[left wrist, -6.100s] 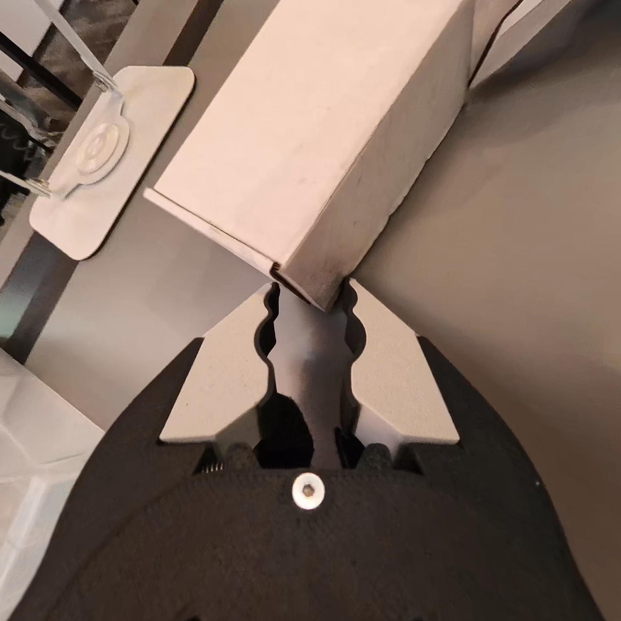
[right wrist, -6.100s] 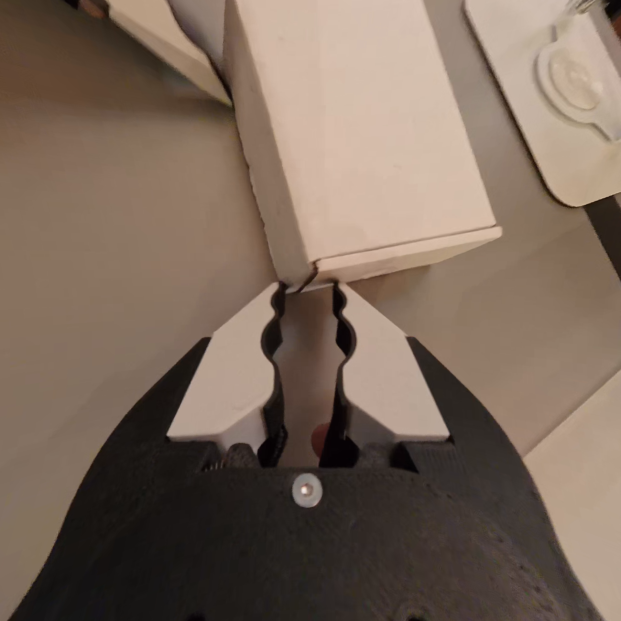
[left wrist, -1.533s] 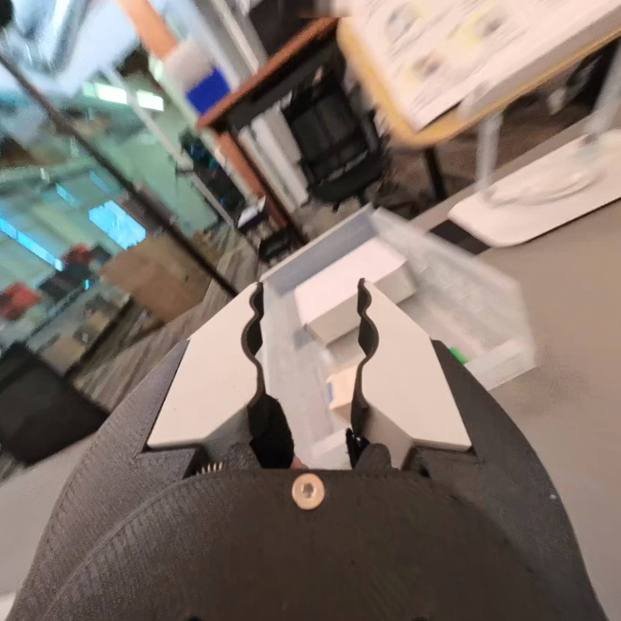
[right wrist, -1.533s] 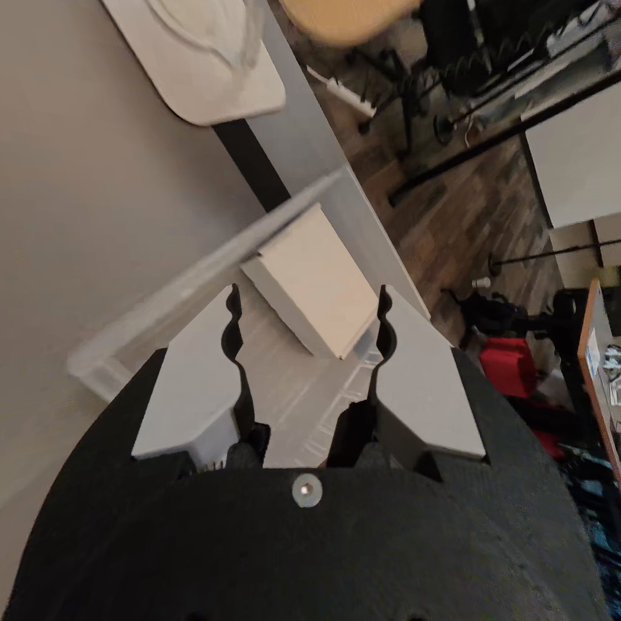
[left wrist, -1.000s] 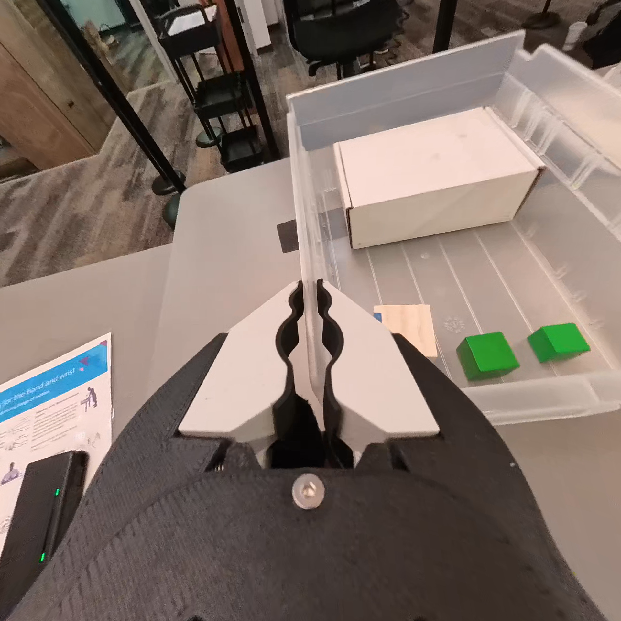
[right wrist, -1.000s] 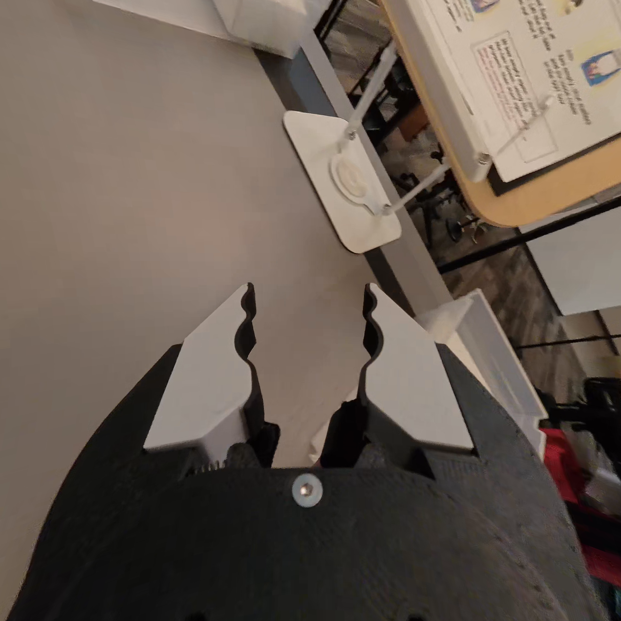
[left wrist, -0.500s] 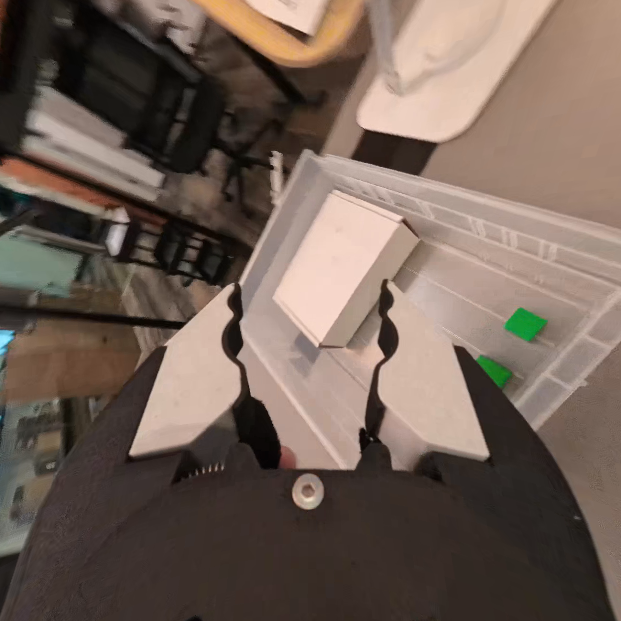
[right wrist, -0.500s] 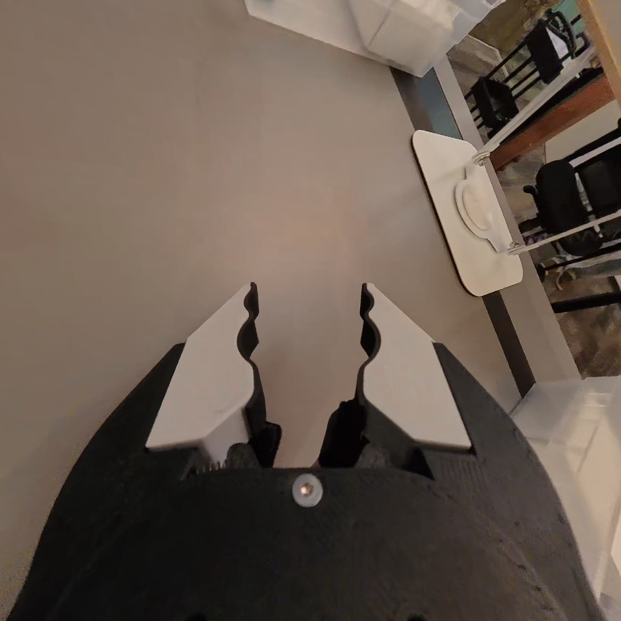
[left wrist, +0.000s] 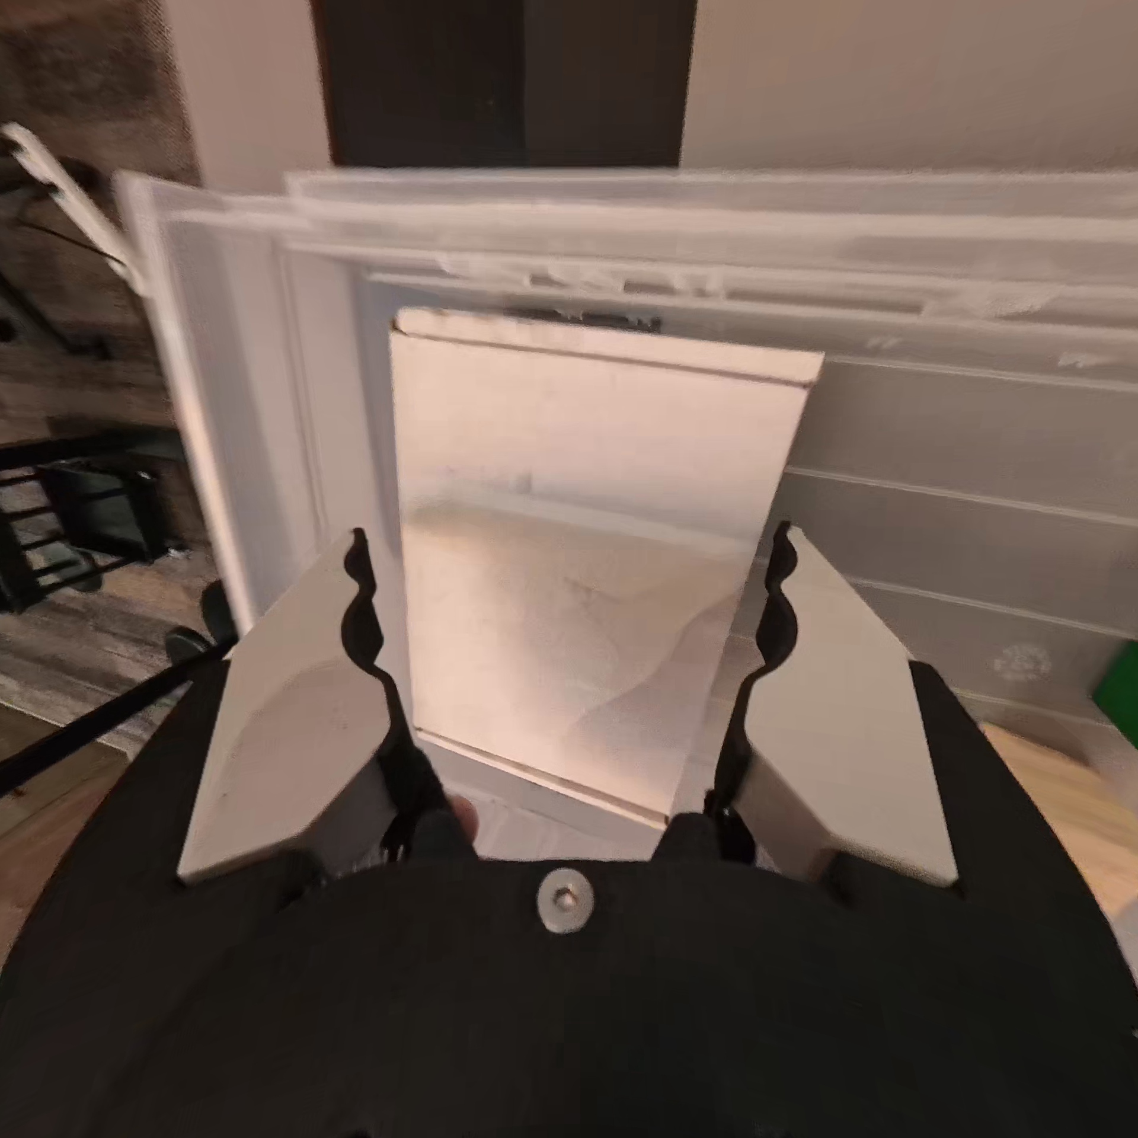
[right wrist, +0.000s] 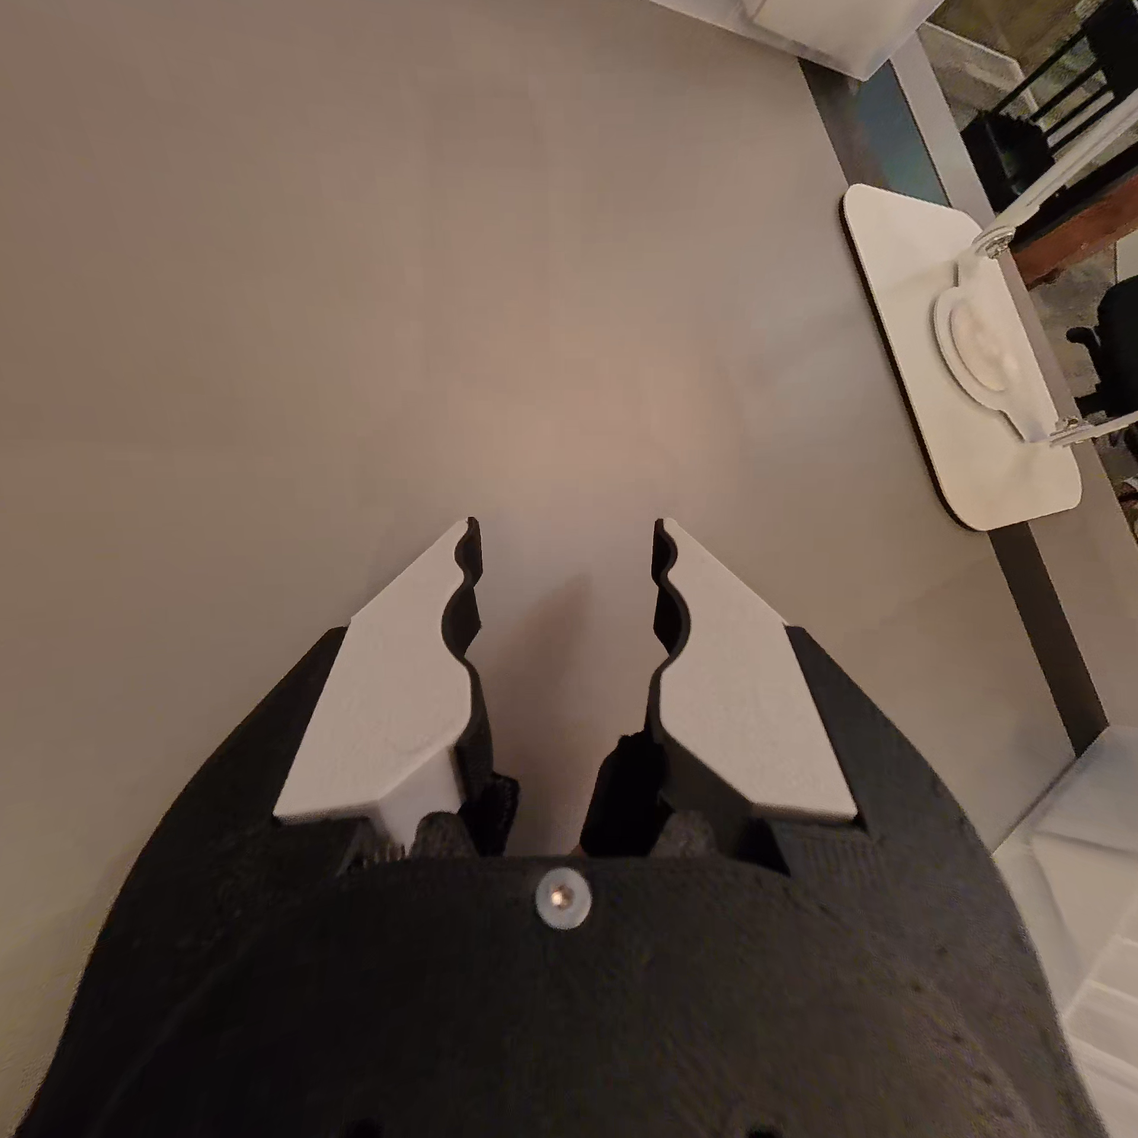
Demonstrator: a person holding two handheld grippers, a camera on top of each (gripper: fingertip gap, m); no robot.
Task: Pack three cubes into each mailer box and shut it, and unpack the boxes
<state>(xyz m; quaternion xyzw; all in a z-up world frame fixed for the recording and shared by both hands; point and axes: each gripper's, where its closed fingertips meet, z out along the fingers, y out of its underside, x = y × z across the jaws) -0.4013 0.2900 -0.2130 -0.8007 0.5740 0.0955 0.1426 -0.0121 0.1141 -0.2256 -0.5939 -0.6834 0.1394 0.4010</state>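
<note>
The left gripper (left wrist: 566, 542) gapes wide over a smooth white cardboard mailer box (left wrist: 585, 523) lying shut in a ribbed translucent plastic bin (left wrist: 924, 443); a green cube (left wrist: 1117, 690) sits at 3 o'clock. The right gripper (right wrist: 563, 532) hangs parted above the matte grey bench (right wrist: 369, 277).

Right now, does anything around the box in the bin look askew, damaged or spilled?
Nothing stands out. The closed white mailer box lies flat in the clear bin, between the open left gripper's fingers.

White mailer box (left wrist: 585, 523); green cube (left wrist: 1117, 686); grey table (right wrist: 431, 277).
</note>
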